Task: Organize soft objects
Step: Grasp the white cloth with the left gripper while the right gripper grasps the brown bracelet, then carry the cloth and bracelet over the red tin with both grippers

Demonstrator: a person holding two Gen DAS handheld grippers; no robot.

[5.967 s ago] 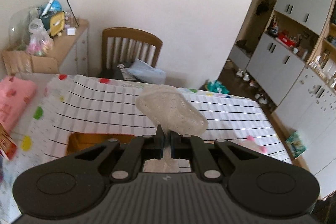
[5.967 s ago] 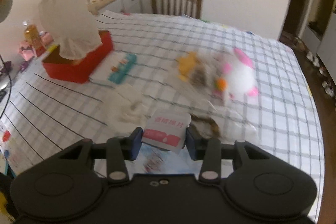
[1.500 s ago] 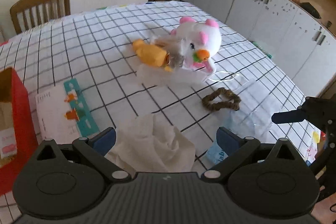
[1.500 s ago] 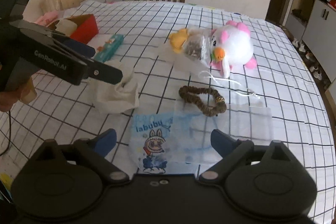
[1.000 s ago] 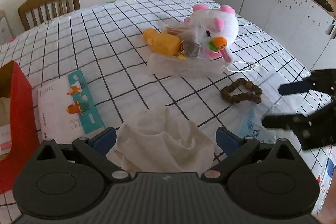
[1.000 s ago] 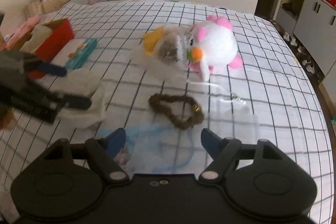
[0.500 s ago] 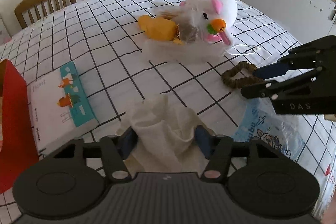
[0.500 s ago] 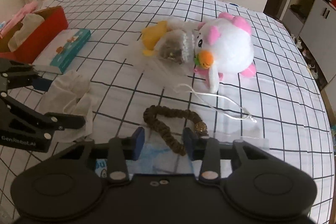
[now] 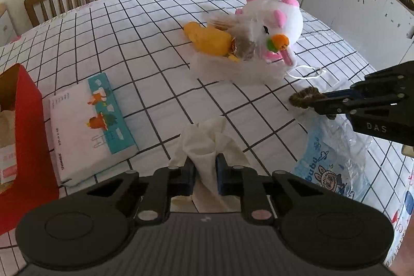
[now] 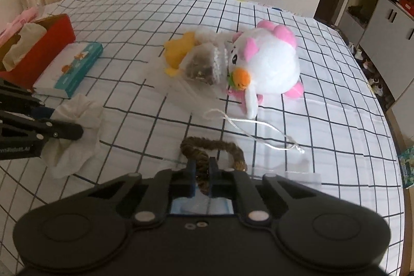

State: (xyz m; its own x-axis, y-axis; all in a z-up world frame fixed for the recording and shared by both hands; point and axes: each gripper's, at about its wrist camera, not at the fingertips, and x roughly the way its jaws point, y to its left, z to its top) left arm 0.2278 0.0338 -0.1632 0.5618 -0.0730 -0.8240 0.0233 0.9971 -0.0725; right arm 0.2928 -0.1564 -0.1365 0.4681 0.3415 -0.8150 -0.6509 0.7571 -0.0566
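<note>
crumpled white cloth point(image 9: 207, 146) in left gripper point(image 9: 205, 173), fuzzy brown scrunchie point(image 10: 207, 151) in right gripper point(image 10: 201, 179)

On the tabletop point(image 9: 160, 25), a crumpled cloth point(image 9: 209, 146) lies nearest, with a tissue pack point(image 9: 88, 126) to its left beside a box point(image 9: 26, 120). Farther back, a plush toy point(image 10: 269, 64) lies against a duck toy point(image 10: 178, 49); a scrunchie point(image 10: 212, 149) lies before them.

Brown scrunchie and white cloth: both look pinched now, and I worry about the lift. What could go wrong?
The right gripper pinches only one edge of the brown scrunchie, so it may slip out. The clear plastic bag under it could drag along. The left gripper bunches the white cloth, whose loose folds may trail over the tissue pack.
</note>
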